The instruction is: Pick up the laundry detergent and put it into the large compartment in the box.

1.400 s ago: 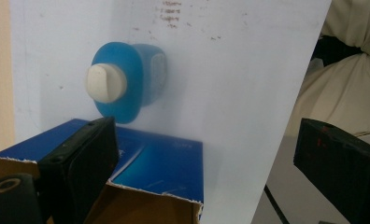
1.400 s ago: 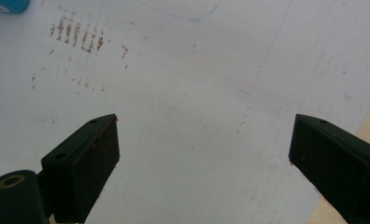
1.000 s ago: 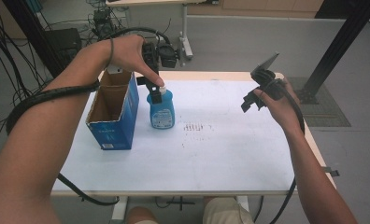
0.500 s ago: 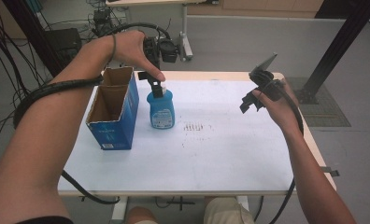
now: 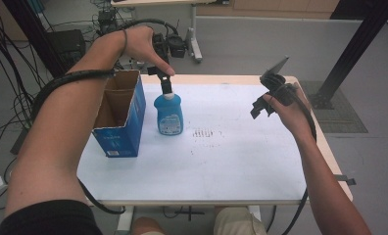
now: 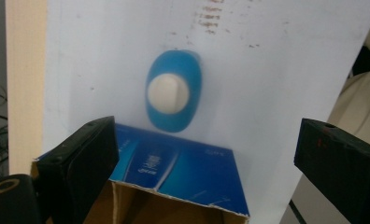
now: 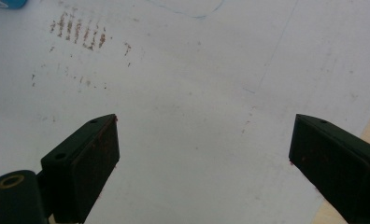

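A blue bottle [image 5: 168, 116] with a white cap stands upright on the white table top [image 5: 231, 156], just right of an open blue cardboard box [image 5: 117, 122]. My left gripper [image 5: 166, 88] hangs directly above the bottle's cap. In the left gripper view its jaws are wide open [image 6: 206, 135], and I look down on the bottle [image 6: 173, 95] and the box's blue wall [image 6: 192, 175]. My right gripper [image 5: 259, 108] is held above the table's right side; it stands open [image 7: 204, 135] over bare white surface with nothing between its fingers.
Rust-coloured marks [image 5: 204, 133] [image 7: 80, 32] stain the table's middle. The table's pale wooden edge [image 5: 329, 161] runs along the right. Cables and equipment [image 5: 175, 44] lie on the floor beyond the far edge. A black post [image 5: 349, 54] rises at the far right.
My left gripper has risen a little above the bottle's cap, and the bottle stays standing. The right gripper has hardly moved.
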`<state>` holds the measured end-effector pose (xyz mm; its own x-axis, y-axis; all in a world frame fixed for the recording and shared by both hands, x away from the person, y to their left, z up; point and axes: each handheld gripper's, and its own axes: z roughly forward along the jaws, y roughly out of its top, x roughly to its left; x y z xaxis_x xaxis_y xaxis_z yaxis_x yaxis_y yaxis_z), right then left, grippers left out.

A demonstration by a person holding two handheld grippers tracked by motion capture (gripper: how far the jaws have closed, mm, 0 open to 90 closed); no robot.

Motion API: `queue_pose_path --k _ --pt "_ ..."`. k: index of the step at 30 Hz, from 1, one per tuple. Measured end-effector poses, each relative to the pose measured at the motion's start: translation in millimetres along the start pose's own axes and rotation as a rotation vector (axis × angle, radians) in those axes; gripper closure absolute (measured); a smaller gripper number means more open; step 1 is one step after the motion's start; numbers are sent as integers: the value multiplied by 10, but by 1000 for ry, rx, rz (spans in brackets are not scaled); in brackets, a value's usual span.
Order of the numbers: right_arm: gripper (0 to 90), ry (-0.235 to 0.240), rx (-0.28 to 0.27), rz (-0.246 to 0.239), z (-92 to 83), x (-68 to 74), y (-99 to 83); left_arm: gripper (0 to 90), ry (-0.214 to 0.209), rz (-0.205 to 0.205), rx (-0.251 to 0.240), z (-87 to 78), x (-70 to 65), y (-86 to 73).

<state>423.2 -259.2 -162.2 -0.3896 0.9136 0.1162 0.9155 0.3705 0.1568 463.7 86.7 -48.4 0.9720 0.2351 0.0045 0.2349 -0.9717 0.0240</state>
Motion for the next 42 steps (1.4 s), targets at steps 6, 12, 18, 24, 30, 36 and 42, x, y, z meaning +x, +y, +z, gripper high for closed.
queue_pose_path --k 6,12,18,24,30,36,42 --pt "88 -2 6 2 4 -5 6 68 6 -16 -4 39 127 12" --pt "88 -10 8 12 11 -23 9 66 0 -18 5 102 214 29" --pt "88 -10 13 13 37 -26 28 65 -11 -9 5 174 258 46" --pt "88 -13 12 13 32 -15 41 63 -24 -6 8 268 269 41" --pt "88 -15 13 14 36 0 43 62 -30 -2 13 392 256 42" --pt "87 -16 10 12 42 10 37 62 -38 6 28 560 260 72" --pt "87 -16 12 12 44 6 40 61 -47 12 35 670 272 97"
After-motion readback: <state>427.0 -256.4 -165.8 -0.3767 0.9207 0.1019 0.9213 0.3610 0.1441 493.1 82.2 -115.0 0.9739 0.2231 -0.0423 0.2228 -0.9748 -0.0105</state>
